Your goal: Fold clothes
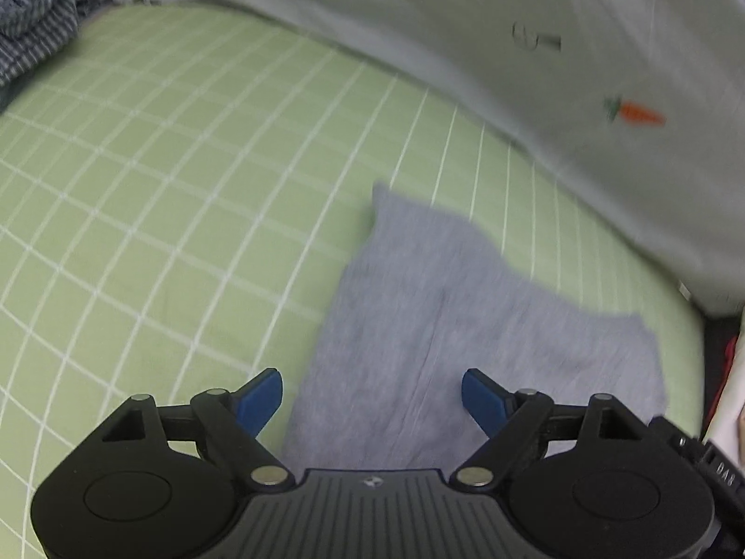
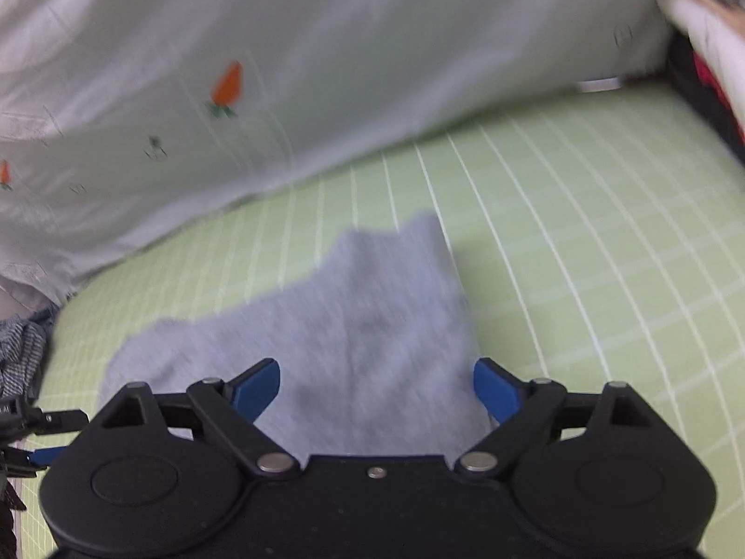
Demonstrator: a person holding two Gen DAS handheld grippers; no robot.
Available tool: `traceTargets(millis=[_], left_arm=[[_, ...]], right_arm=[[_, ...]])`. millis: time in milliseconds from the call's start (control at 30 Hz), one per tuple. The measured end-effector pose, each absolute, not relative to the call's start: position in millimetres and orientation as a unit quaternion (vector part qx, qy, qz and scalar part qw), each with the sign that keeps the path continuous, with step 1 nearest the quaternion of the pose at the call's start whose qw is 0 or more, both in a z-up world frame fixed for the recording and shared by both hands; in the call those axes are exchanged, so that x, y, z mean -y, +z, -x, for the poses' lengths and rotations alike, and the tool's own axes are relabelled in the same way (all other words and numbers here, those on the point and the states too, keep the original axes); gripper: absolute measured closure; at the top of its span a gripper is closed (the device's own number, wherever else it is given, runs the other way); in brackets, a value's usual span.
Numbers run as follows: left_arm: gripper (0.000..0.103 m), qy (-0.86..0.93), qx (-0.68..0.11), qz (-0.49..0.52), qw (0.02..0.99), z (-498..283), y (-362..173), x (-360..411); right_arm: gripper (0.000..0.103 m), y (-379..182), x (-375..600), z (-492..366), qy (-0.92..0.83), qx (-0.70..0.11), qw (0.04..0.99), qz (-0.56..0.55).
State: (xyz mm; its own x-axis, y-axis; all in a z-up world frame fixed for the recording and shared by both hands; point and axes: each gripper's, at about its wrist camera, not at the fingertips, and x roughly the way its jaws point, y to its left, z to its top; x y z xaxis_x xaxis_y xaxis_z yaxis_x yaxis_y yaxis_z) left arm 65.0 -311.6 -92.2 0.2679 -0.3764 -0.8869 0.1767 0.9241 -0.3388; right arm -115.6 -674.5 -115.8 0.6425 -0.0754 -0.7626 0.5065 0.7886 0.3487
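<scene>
Just beside pale carrot-print bedding (image 1: 512, 23), grey garment (image 1: 442, 326), bare green checked sheet (image 1: 163, 186) alongside.

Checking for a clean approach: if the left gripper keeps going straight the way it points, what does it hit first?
Most likely the grey garment lying on the green checked sheet. The open left gripper points down at it, though blur hides the gap.

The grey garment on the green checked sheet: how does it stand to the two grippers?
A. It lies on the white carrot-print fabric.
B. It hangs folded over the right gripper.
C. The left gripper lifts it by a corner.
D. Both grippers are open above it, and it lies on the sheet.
D: the grey garment lies on the green checked sheet, with the left gripper and right gripper both open and gripping nothing.
</scene>
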Motion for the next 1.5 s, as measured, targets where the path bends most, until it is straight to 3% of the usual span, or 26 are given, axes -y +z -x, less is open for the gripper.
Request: traceTargets(millis=[100, 267, 500, 733, 800, 833, 900, 967, 1033, 1133, 1500], left_arm=[[0.009, -0.180, -0.583, 0.101, 0.786, -64, -104, 308], [0.009, -0.209, -0.590, 0.107, 0.773, -77, -111, 315], [0.001, -0.239, -0.593, 0.088, 0.764, -82, -123, 339], [0.002, -0.265, -0.576, 0.089, 0.768, -69, -124, 355], [0.007, -0.286, -0.578, 0.080, 0.760, -58, -124, 366], [0.017, -0.280, -0.575, 0.061, 0.767, -50, -121, 373], [0.033, -0.271, -0.566, 0.035, 0.778, -33, -113, 382], [0.047, -0.275, -0.558, 0.049, 0.782, -21, -102, 378], [0.055, -0.288, -0.563, 0.071, 0.771, -9, -93, 372], [0.059, -0.309, -0.568, 0.061, 0.760, 18, -88, 367], [0.060, -0.410, -0.559, 0.045, 0.719, 103, -52, 385]], right_arm=[[0.008, -131, 680, 118, -0.175, -0.405, 0.846, -0.299], [0.008, -145, 682, 112, -0.160, -0.415, 0.834, -0.326], [0.001, -152, 683, 104, -0.148, -0.400, 0.835, -0.347], [0.000, -155, 665, 89, -0.133, -0.393, 0.838, -0.354], [0.000, -155, 655, 86, -0.122, -0.397, 0.838, -0.354], [0.002, -154, 650, 86, -0.110, -0.400, 0.836, -0.359], [0.022, -152, 641, 86, -0.086, -0.405, 0.833, -0.367], [0.056, -147, 634, 94, -0.068, -0.401, 0.832, -0.378], [0.059, -140, 630, 110, -0.059, -0.391, 0.828, -0.398], [0.061, -127, 619, 136, -0.061, -0.389, 0.832, -0.390], [0.063, -70, 607, 266, -0.142, -0.322, 0.853, -0.385]])
